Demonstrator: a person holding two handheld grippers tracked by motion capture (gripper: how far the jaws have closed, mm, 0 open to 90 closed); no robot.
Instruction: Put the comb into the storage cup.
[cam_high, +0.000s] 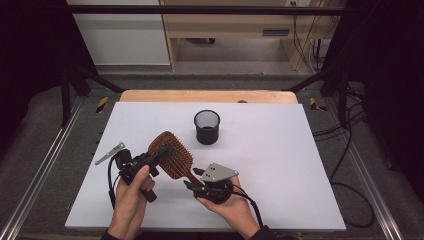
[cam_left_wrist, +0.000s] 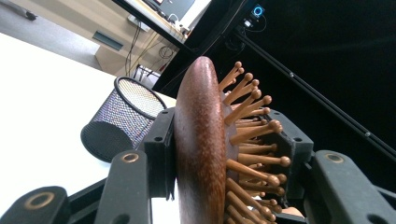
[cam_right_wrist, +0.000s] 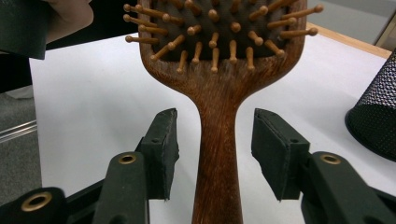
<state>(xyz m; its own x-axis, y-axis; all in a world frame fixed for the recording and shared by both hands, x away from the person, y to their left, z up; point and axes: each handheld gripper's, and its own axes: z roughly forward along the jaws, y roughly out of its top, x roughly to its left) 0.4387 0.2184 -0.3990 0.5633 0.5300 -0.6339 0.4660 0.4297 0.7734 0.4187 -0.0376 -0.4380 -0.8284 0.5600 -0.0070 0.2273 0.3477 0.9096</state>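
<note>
The left gripper (cam_high: 159, 156) is clamped on the head of a wooden brush (cam_high: 172, 154). In the left gripper view its two black jaws press from both sides: one pad lies flat against the smooth brown back of the brush (cam_left_wrist: 201, 140), the other sits in among the ball-tipped wooden pins. The left hand (cam_high: 131, 192) wraps the gripper body from below and holds the brush off the tabletop (cam_high: 280, 165), pins turned toward the person's right.

The right gripper (cam_high: 192, 181) has its jaws apart on either side of the brush handle. In the right gripper view the handle (cam_right_wrist: 217, 154) runs up the middle between the two pads with a clear gap of white tabletop showing on each side, so neither pad touches the wood. The right hand (cam_high: 231, 204) cups this gripper from underneath, and its grey three-cornered plate (cam_high: 218, 172) faces upward.

Both hands work over the near half of the tabletop, left of its middle, close to the front edge. The brush slants there, its head toward the far left and its handle toward the near right.

A black mesh cup (cam_high: 207, 126) stands upright beyond the brush, near the middle of the tabletop and toward its back edge, apart from both grippers. A small grey metal piece (cam_high: 110, 153) lies just at the left edge of the tabletop, near the left gripper.
</note>
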